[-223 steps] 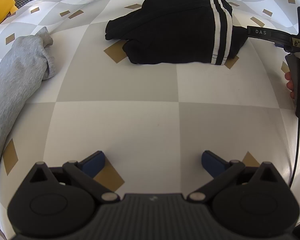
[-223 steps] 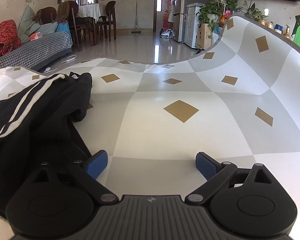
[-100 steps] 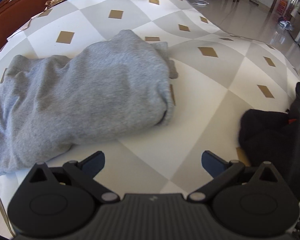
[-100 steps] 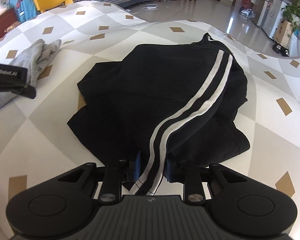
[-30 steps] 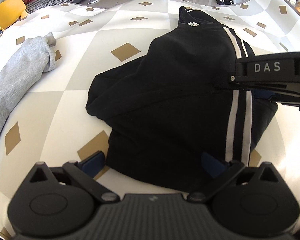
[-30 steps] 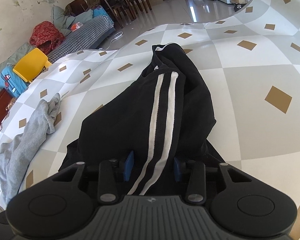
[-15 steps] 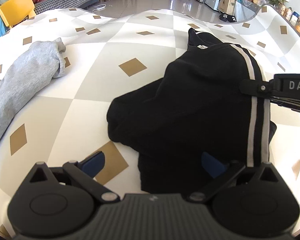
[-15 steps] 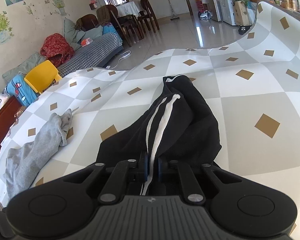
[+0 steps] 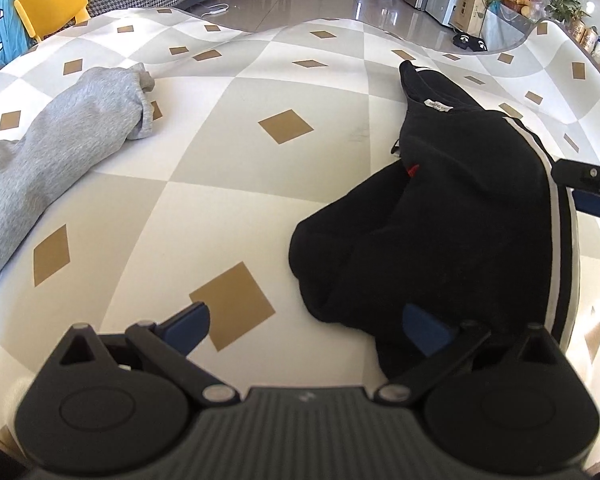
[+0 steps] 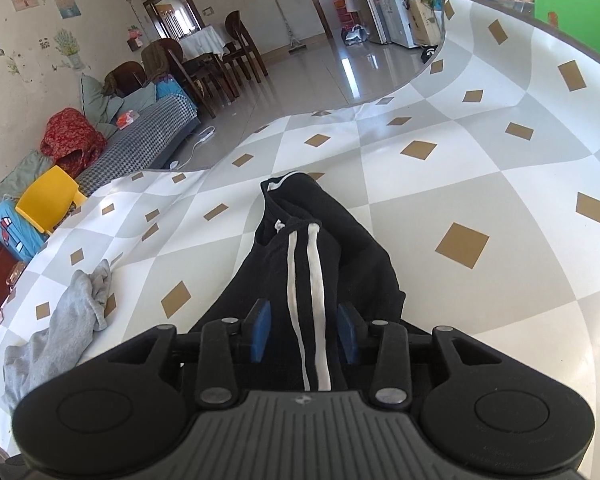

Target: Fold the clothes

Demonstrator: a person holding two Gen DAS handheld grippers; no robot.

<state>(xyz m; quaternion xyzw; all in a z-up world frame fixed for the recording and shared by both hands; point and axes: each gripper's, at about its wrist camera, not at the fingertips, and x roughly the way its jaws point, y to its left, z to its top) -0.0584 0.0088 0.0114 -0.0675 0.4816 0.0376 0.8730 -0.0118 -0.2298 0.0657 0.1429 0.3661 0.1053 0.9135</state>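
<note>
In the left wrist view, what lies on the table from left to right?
Grey garment → bare checkered table → black striped garment → right hand-held gripper, entering at the right edge.

A black garment with two white side stripes (image 10: 306, 276) lay bunched in a ridge at the frame's lower centre. A crumpled grey garment (image 9: 56, 152) lay flat, well apart, at the left edge.

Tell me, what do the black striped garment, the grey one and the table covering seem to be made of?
Black garment: soft matte knit, probably cotton jersey; it slumps in thick folds. Grey garment: heathered fleece-like knit, flecked surface. Table covering: smooth printed vinyl or oilcloth, likely; faint sheen, curling edge.
</note>
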